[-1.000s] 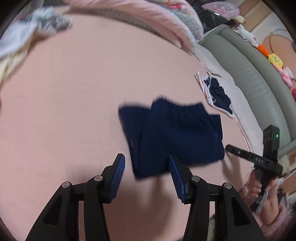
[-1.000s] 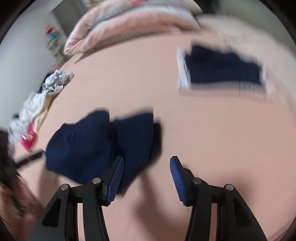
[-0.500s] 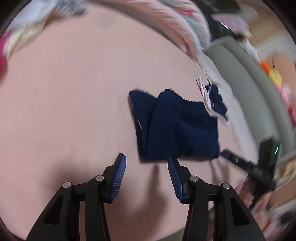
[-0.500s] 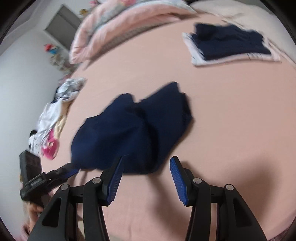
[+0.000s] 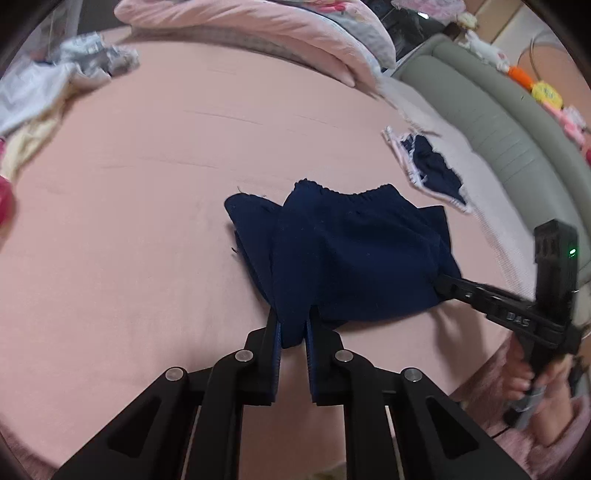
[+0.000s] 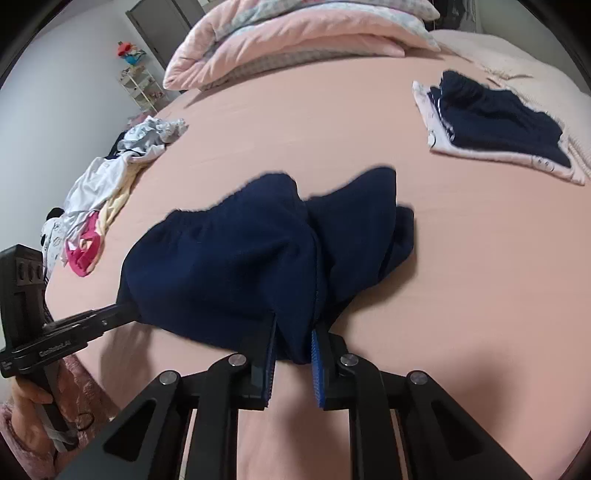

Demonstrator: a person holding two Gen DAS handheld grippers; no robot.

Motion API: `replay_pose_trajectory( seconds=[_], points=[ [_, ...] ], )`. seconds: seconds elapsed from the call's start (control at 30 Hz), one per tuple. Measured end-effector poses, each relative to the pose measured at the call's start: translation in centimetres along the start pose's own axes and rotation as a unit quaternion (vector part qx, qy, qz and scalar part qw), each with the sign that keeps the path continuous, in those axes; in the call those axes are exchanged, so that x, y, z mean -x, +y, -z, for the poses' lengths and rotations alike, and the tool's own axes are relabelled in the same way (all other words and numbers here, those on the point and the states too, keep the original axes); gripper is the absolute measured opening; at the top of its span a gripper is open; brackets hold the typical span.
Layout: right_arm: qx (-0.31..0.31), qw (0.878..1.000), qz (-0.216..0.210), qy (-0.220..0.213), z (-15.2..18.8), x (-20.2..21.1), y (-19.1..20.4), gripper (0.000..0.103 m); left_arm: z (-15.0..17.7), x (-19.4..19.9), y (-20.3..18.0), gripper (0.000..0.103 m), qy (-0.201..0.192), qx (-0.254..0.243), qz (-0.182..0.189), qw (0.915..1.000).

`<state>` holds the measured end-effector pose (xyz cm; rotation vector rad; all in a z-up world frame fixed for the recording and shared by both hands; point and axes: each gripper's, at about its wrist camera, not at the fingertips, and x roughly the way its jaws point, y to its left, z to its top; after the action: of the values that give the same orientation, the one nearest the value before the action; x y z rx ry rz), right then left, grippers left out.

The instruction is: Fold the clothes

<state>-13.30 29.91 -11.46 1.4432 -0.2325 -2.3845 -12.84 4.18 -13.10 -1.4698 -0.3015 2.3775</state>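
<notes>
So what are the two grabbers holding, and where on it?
Both hold the navy shorts. The left gripper pinches one near corner of the fabric, and the right gripper pinches the other near corner. The elastic waistband lies on the far side.

Two low, close wrist views, shared navy shorts [image 5: 354, 254] between.

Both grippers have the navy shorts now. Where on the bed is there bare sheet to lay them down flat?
Widest bare sheet lies between the shorts, the unfolded pile and the quilts. A smaller patch lies between the shorts and the folded stack. The bed's near edge is crowded by both grippers, left and right.
</notes>
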Motion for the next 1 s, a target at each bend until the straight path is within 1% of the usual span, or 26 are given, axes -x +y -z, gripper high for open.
replay_pose_trajectory(
  seconds=[0.07,0.1,0.17,0.2,0.23,0.27,0.3,0.33,0.37,0.4,0.43,0.5,0.53,0.67,0.7,0.73,0.77,0.8,0.87,0.9,0.93,0.97,1.0],
  points=[
    [0.010,1.000,-0.003,0.017,0.7,0.5,0.4,0.014,0.7,-0.1,0.0,0.010,0.021,0.004,0.005,0.9998],
    [0.016,1.000,0.001,0.024,1.2,0.7,0.5,0.014,1.1,-0.3,0.1,0.010,0.035,0.008,0.016,0.9992],
    [0.017,0.999,0.010,0.041,2.2,0.8,0.2,0.014,1.6,-1.1,0.8,0.014,0.067,0.024,0.032,0.9969],
    [0.011,0.998,0.014,0.053,2.6,0.7,-0.2,0.015,1.8,-1.6,1.3,0.016,0.079,0.029,0.027,0.9961],
    [-0.004,0.998,0.010,0.065,2.9,0.4,-0.9,0.017,1.5,-0.9,1.6,0.025,0.066,0.044,0.015,0.9967],
    [-0.020,0.997,0.005,0.078,3.1,0.2,-1.6,0.024,1.2,-0.1,1.9,0.030,0.052,0.058,0.003,0.9969],
    [-0.036,0.995,0.001,0.091,3.3,-0.1,-2.4,0.026,0.9,0.7,2.3,0.041,0.038,0.073,-0.009,0.9965],
    [-0.040,0.996,0.005,0.075,3.1,0.6,-2.6,0.028,0.1,2.1,1.7,0.043,0.001,0.065,-0.020,0.9977],
    [-0.042,0.998,0.012,0.055,2.8,1.5,-2.6,0.037,-0.5,2.6,0.4,0.043,-0.021,0.029,-0.025,0.9991],
    [-0.044,0.998,0.018,0.035,2.5,2.3,-2.7,0.041,-1.1,3.1,-1.0,0.043,-0.042,-0.008,-0.029,0.9986],
    [-0.023,0.999,0.045,-0.008,2.1,3.6,-2.1,0.041,-1.6,3.7,-2.3,0.043,-0.063,-0.046,-0.034,0.9964],
    [0.026,0.993,0.089,-0.080,1.3,5.2,-0.1,0.041,-1.6,2.6,-2.5,0.043,-0.055,-0.054,-0.035,0.9964],
    [0.046,0.990,0.090,-0.096,0.9,5.3,0.8,0.041,-1.5,2.0,-2.6,0.043,-0.050,-0.058,-0.035,0.9964],
    [0.110,0.989,0.069,-0.066,0.0,1.6,4.0,0.041,-1.3,-0.2,-2.9,0.043,-0.031,-0.073,-0.036,0.9962],
    [0.117,0.990,0.071,-0.043,0.1,0.1,4.3,0.041,-1.3,-0.7,-2.9,0.043,-0.026,-0.077,-0.037,0.9960],
    [0.122,0.989,0.083,-0.021,0.4,-1.4,4.1,0.041,-1.3,-1.3,-3.0,0.038,-0.022,-0.081,-0.037,0.9958],
    [0.126,0.987,0.096,0.001,0.6,-2.8,3.8,0.039,-1.2,-1.8,-3.1,0.035,-0.017,-0.085,-0.037,0.9956],
    [0.115,0.988,0.099,0.002,0.5,-2.6,3.1,0.039,-1.2,-2.4,-3.2,0.030,-0.012,-0.088,-0.037,0.9953],
    [0.087,0.991,0.100,-0.004,0.1,-1.5,1.6,0.039,-1.1,-3.5,-3.3,0.026,-0.003,-0.096,-0.038,0.9947],
    [0.073,0.992,0.101,-0.007,-0.2,-1.0,0.8,0.039,-1.1,-2.8,-2.7,0.026,-0.009,-0.086,-0.044,0.9952],
    [0.059,0.993,0.102,-0.010,-0.4,-0.5,0.1,0.040,-1.2,-1.6,-1.7,0.026,-0.026,-0.066,-0.045,0.9964],
    [0.026,0.996,0.079,-0.009,-0.4,0.2,-1.3,0.041,-1.4,-1.1,-0.8,0.026,-0.039,-0.047,-0.037,0.9974],
    [-0.009,0.999,0.053,-0.006,-0.4,1.0,-2.8,0.044,-1.5,-0.3,0.0,0.026,-0.055,-0.024,-0.020,0.9980]
  ],
)
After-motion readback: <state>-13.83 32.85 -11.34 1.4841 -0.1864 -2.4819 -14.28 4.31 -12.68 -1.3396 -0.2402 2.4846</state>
